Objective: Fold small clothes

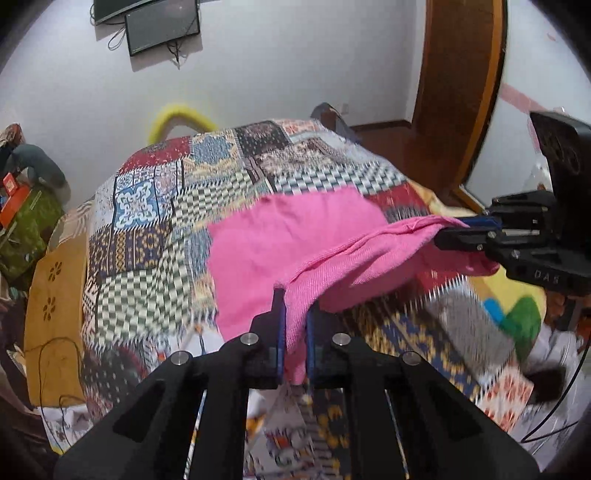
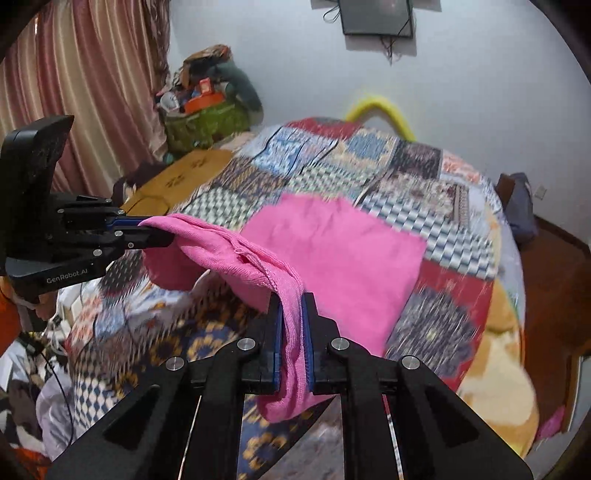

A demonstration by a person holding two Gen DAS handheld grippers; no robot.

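Pink knit garment (image 1: 295,236) half lifted: far part lies flat on the patchwork bedspread (image 1: 155,206), near edge raised and stretched between both claws. Left claw (image 1: 295,332) clamped on one near corner, fabric pinched between its blue pads (image 1: 281,332). Right claw (image 2: 292,332) clamped on the other near corner, a fold of knit hanging below the jaws. Each claw shows side-on in the other's view, gripping the hem. Bedspread blurred near the cameras. Beyond the bed: white wall with a dark wall-mounted screen (image 2: 376,16), a yellow curved thing (image 2: 380,109) behind the far edge, striped curtain (image 2: 85,85) and a cluttered green bag (image 2: 203,123) at left, brown wood door frame (image 1: 461,92).
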